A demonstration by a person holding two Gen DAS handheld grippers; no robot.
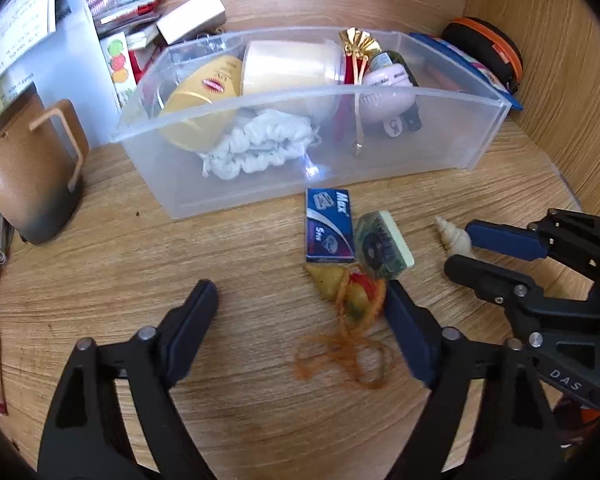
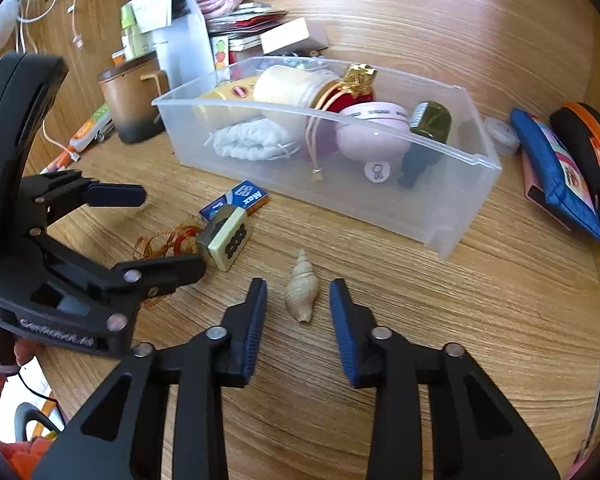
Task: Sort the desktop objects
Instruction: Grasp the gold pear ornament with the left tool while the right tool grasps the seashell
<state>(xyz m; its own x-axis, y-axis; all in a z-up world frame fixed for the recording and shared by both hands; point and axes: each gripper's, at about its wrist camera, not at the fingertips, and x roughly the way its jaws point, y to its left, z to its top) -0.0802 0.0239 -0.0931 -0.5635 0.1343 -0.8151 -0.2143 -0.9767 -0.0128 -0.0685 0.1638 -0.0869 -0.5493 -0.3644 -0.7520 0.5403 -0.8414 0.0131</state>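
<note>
Right gripper: jaws apart, straddling the shell, which lies on the desk between the pads with a gap on each side, no contact seen. Left gripper: jaws wide open over the desk; the tasselled charm lies just inside its right finger, which looks to touch it, left finger well clear. Blue box and tile sit just beyond the charm, before the clear bin.
</note>
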